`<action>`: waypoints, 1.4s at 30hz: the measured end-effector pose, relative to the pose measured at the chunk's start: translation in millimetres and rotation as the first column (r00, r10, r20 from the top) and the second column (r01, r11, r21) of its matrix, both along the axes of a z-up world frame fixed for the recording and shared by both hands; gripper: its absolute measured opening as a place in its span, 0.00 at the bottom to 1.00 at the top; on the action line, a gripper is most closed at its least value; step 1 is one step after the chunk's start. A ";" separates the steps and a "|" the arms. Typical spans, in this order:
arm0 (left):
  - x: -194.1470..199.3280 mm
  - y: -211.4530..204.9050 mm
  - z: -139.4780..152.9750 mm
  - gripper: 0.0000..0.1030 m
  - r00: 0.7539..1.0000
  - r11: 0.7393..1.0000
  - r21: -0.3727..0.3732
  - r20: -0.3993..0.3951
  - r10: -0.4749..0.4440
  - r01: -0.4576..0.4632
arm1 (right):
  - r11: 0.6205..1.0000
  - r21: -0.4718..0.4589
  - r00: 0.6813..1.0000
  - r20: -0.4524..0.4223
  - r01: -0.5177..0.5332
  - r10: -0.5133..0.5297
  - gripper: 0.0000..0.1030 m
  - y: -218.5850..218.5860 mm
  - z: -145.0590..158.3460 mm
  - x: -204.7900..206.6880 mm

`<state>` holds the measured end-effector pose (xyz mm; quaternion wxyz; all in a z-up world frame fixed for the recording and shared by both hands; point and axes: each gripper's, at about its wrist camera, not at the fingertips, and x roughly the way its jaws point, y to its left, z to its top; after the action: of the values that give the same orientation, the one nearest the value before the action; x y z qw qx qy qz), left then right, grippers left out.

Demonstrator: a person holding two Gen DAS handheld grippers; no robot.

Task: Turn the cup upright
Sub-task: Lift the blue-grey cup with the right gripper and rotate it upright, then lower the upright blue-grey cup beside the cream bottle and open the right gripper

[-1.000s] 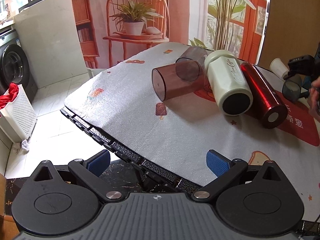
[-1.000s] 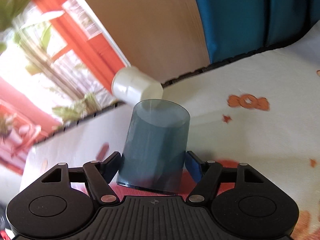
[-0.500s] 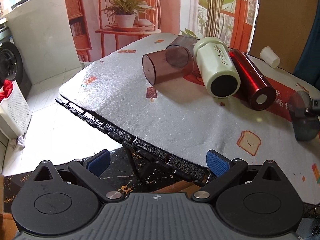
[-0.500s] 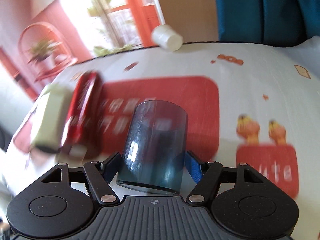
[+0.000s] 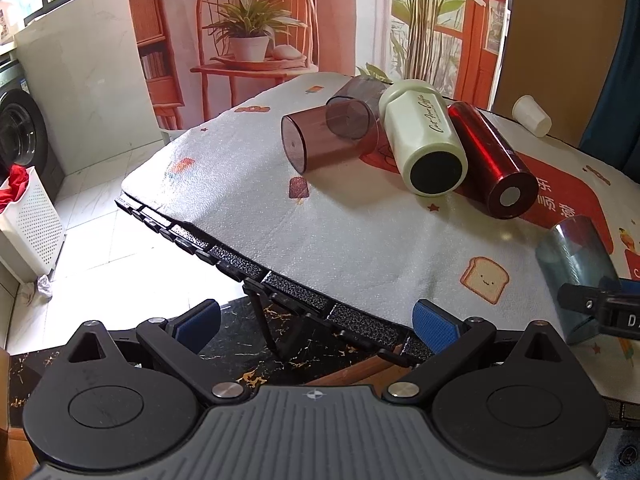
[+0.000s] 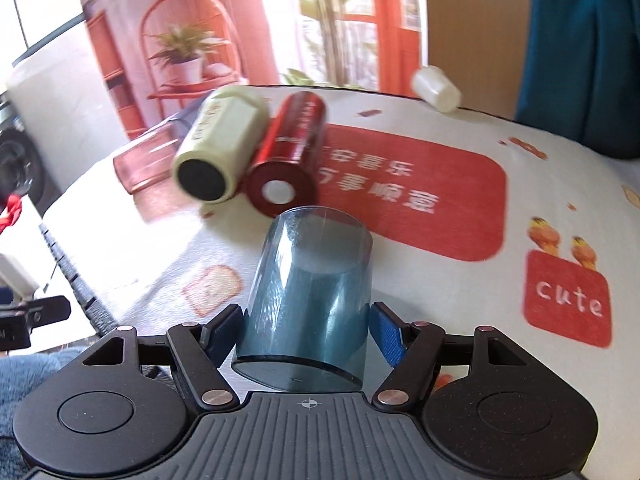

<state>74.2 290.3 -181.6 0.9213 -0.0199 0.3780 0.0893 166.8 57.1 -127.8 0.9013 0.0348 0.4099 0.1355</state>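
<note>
Cup [image 6: 308,300] between right gripper [image 6: 306,332] pads

Count on desk [image 5: 360,248]: one blue cup [image 6: 308,292], two brown cups [image 5: 320,142] [image 5: 356,104], one cream bottle [image 5: 424,136], one red bottle [image 5: 488,156], one white cup [image 5: 532,116].

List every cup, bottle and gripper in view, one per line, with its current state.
blue cup: clamped between the right gripper's pads, thick base nearest the camera.
right gripper: shut on the blue cup.
left gripper: open, holding nothing.
brown cup: lying on its side.
grey cup: lying on its side behind the brown cup.
cream bottle: lying down.
red bottle: lying down beside the cream bottle.
white cup: tipped over.
</note>
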 end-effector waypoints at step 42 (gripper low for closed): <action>110.8 -159.6 -19.0 0.90 0.890 0.878 -0.307 -0.158 -0.427 0.366 | 0.957 0.035 0.958 0.009 0.287 -0.287 0.57 -131.8 1.8 -0.3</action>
<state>185.0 130.7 -200.5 0.8605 -0.0565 0.4827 -0.1530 166.5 -74.8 -126.0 0.9137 0.1079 0.3917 0.0105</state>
